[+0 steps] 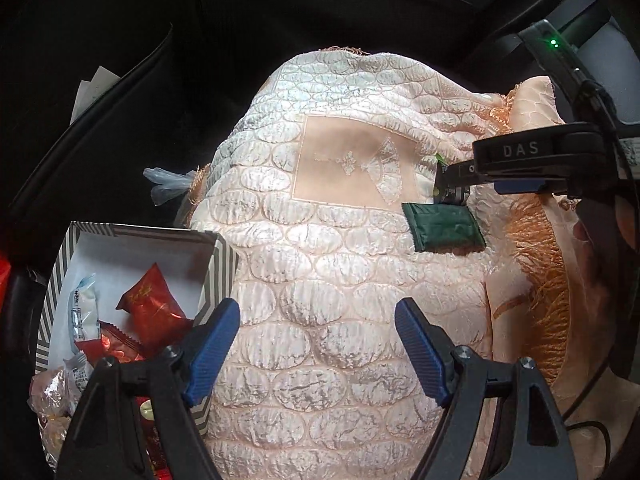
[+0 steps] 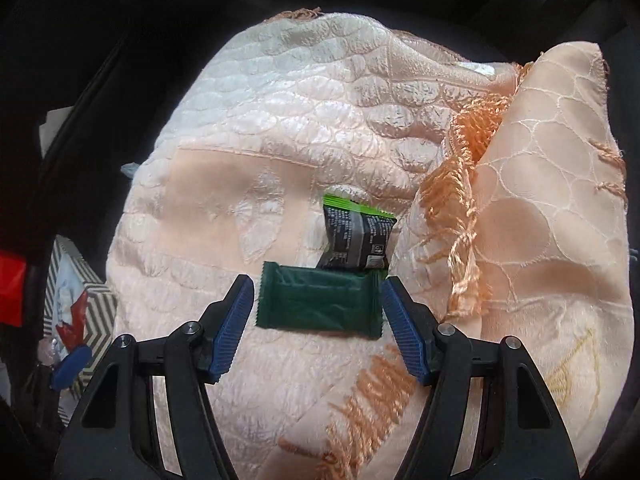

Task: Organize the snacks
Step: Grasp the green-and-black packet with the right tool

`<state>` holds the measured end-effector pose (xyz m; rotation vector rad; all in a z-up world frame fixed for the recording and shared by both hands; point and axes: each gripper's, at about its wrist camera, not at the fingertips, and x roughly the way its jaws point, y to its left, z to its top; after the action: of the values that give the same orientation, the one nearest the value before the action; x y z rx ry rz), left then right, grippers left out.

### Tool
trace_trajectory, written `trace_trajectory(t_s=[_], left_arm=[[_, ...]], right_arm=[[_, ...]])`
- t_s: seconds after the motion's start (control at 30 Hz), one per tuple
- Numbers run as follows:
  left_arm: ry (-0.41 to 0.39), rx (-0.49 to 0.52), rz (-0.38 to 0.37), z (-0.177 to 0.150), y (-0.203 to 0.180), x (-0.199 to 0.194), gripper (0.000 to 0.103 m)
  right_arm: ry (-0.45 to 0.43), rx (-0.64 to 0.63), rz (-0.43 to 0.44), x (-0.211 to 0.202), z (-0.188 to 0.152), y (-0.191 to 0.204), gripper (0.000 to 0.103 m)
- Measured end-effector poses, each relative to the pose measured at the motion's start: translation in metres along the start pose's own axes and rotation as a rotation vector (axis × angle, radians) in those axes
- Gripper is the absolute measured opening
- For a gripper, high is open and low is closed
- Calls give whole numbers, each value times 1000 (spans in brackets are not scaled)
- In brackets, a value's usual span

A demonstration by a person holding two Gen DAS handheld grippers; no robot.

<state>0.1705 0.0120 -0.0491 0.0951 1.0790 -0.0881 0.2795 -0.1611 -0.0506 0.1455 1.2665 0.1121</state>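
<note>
One pale quilted cloth point(image 2: 280, 120) is being used to cover the surface, and one striped box point(image 1: 218, 268) at its left edge is being filled with wrapped snacks, at least four. Two packets are being left on the cloth, touching: the dark green packet point(image 2: 320, 300) is being straddled by the right claw point(image 2: 318, 320), jaws wide, nothing gripped, and the black packet point(image 2: 356, 240) is lying just beyond. The left claw point(image 1: 318, 352) is being held open and empty.

Peach quilted fringed cloth point(image 1: 320, 280)

Black-green packet point(image 1: 450, 196) behind right tool point(image 1: 454, 184)
</note>
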Motion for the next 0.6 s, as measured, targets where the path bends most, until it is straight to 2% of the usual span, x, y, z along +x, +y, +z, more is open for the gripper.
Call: trace_trajectory(t_s=[0.17,0.23,0.53,0.57,0.6], left_arm=[[17,-1,-7,3,-3,12,82],[22,6,-5,3,-5,16,82],[38,12,2,2,-7,25,82],[40,11,2,3,-7,26,82],[42,10,0,4,-7,27,82]], right_arm=[[44,59,9,30,16,-13,67],[62,56,-18,39,21,-14,67],[65,56,-29,59,30,-14,66],[59,57,-30,58,30,-14,61],[55,55,-38,58,29,-15,46]])
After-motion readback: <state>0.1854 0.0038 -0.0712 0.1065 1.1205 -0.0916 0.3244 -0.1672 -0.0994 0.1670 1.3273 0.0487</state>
